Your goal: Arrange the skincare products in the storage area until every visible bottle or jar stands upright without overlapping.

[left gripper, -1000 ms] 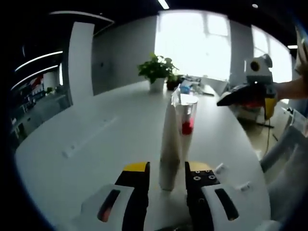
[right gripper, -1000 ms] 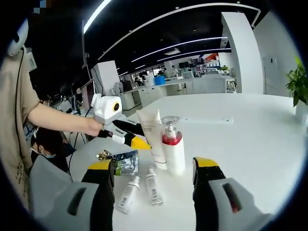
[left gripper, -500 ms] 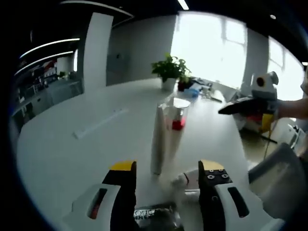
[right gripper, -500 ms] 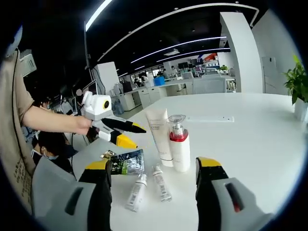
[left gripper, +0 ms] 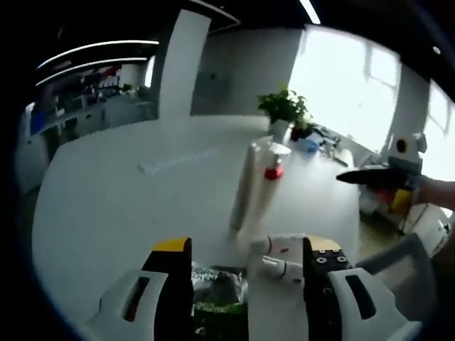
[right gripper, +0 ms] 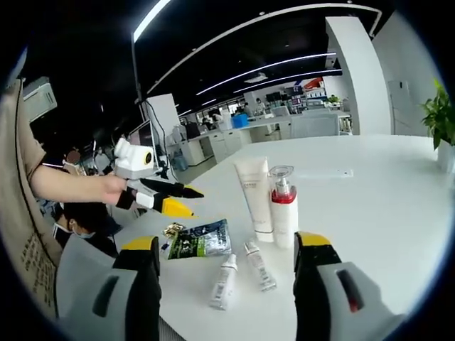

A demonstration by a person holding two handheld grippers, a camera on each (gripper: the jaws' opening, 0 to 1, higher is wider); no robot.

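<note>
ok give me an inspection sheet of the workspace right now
surface: white table, mostly bare.
job's things: white tube and red-collared pump bottle upright, side by side; two small white bottles lying flat.
clutter: dark sachet lying flat near the table edge.
grippers: left gripper held off the table edge, fingers together; right gripper open, holding nothing.
cables: nothing seen.
surroundings: potted plant, office desks behind.

A big white round table (right gripper: 384, 213) fills the room's middle. A green leafy plant in a white pot (left gripper: 283, 114) stands at its far edge, near bright windows (left gripper: 341, 85). A dark shiny foil packet (right gripper: 201, 240) lies flat on the table. A tall white pillar (right gripper: 353, 74) rises behind.
</note>
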